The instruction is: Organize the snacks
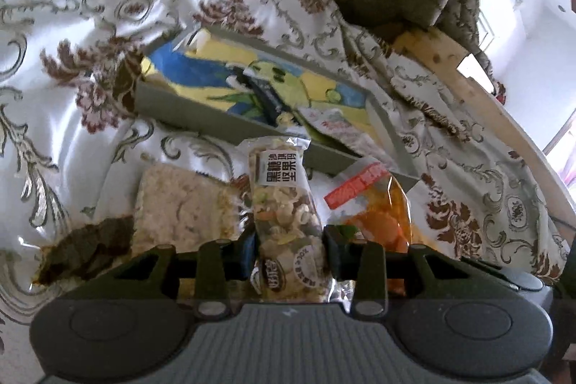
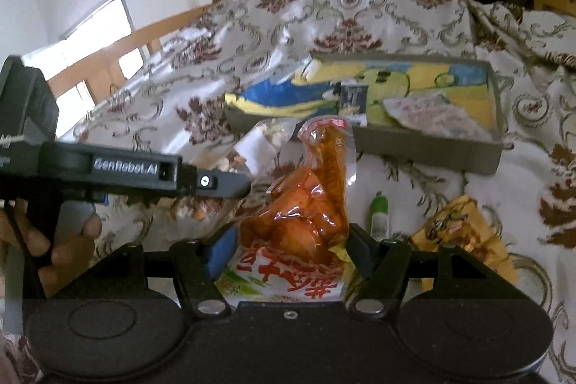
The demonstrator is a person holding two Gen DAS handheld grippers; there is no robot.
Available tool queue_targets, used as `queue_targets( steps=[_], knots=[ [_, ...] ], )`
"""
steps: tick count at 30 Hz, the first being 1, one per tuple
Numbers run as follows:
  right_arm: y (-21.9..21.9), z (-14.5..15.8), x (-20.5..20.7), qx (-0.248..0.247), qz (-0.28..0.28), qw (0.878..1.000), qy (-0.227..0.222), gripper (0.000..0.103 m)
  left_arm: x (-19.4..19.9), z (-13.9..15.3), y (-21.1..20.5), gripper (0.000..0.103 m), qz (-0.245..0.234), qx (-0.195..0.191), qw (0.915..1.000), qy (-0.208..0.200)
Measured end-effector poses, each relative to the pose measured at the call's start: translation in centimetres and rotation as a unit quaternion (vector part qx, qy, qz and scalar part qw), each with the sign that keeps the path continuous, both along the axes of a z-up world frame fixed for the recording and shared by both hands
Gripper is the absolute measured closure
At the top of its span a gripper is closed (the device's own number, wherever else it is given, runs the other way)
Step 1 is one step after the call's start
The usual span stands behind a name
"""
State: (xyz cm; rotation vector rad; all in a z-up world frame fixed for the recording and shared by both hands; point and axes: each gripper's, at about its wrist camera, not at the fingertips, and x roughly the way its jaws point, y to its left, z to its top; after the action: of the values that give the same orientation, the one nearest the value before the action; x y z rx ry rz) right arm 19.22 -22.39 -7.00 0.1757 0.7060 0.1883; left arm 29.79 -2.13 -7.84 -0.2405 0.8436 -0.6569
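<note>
Ahead of your grippers, the floral satin cloth (image 1: 108, 6) carries a grey tray (image 2: 424, 146). Beside your left gripper lie a pale rice-cake slab (image 1: 180, 204) and a dark snack (image 1: 86, 251); right of your right gripper, a green tube (image 2: 379, 215) and yellow packet (image 2: 464, 233).

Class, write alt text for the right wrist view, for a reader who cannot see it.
The right hand-held gripper grips an orange snack packet above a flowered cloth. Behind it lies a grey tray already holding a few packets; the left hand-held gripper reaches in from the left.
</note>
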Motion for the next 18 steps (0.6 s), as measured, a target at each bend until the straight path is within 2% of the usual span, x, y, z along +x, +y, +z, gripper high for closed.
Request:
queue_targets(
  steps=[4,10,18],
  knots=[
    [-0.8,0.8,-0.1,0.004,-0.015,1.0,-0.018,0.035,-1.0,0.8,-0.2,0.06,0.005,-0.014,0.9996,-0.023],
    [-2.8,2.3,0.2,0.014,-0.046,0.998,-0.051,0.035,-3.0,2.5,-0.6,0.06,0.07,-0.004,0.9949,-0.073],
    [-7.0,3.9,2.6,0.017,-0.1,0.99,-0.098,0.035,-0.6,4.8,-4.4,0.06,0.11,-0.004,0.9874,-0.114]
  ],
)
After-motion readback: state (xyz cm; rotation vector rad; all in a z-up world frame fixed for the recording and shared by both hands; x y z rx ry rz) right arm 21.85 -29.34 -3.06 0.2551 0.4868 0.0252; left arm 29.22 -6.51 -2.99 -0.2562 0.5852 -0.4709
